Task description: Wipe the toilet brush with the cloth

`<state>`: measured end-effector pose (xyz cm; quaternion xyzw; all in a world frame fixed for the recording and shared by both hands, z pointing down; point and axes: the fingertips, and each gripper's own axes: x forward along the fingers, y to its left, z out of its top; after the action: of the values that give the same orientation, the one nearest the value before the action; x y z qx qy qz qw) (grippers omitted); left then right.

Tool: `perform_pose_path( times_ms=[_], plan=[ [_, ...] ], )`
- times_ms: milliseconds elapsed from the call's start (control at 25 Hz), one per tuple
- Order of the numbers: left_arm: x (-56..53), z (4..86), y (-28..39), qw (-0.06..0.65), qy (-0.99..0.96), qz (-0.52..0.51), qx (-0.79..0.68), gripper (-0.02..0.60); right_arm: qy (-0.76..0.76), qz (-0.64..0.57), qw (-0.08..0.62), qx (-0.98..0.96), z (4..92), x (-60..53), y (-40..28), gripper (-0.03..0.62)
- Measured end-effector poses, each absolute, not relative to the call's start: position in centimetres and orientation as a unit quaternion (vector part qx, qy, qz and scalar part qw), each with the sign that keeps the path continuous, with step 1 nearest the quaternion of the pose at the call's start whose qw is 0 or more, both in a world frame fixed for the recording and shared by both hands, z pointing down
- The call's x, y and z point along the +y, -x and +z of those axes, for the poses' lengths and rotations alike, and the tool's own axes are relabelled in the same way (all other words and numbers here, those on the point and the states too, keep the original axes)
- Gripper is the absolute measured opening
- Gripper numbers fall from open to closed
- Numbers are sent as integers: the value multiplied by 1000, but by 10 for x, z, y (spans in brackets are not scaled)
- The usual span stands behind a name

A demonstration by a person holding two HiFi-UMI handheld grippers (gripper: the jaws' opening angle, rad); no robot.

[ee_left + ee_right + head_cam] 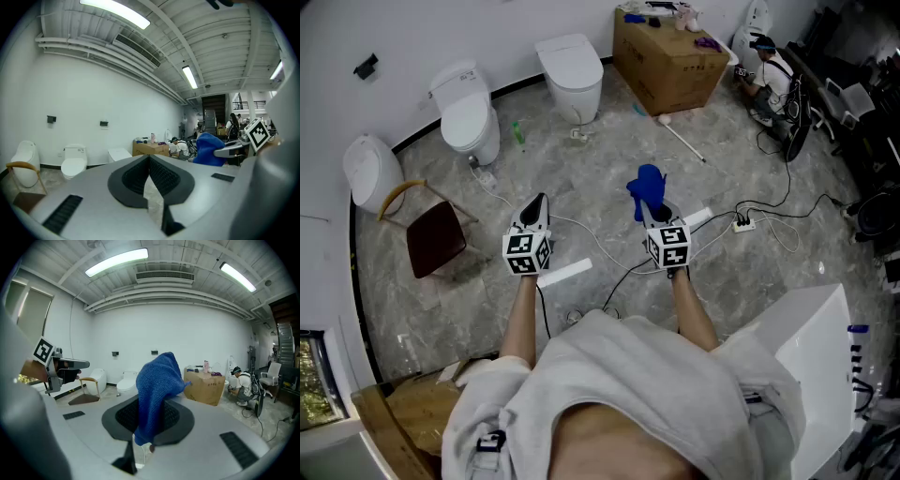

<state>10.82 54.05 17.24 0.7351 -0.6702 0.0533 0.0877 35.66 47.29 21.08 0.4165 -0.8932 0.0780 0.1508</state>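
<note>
My right gripper (647, 210) (149, 404) is shut on a blue cloth (646, 187) (157, 385), which drapes over its jaws and stands up above them. The cloth (207, 149) also shows at the right of the left gripper view. My left gripper (540, 201) (149, 161) is held beside it at about the same height, shut with nothing between its fingers. A white long-handled thing that looks like the toilet brush (682, 140) lies on the floor beyond both grippers, near the cardboard box. Neither gripper touches it.
Three white toilets (470, 116) (573, 75) (370, 170) stand along the wall. A brown chair (432, 235) lies at the left. A cardboard box (671, 58), a crouching person (769, 71), cables with a power strip (742, 224) and a white cabinet (813, 347) are at the right.
</note>
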Motion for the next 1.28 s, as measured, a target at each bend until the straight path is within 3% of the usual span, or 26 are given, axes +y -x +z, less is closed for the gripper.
perform_pose_path(
  times_ms=[960, 1280],
  plan=[
    [519, 196, -135, 109, -724, 62, -679, 20, -397, 96, 133, -903, 226, 445, -372, 67],
    [483, 208, -114, 117, -719, 60, -683, 20, -390, 101, 137, -905, 238, 409, -351, 66]
  ],
)
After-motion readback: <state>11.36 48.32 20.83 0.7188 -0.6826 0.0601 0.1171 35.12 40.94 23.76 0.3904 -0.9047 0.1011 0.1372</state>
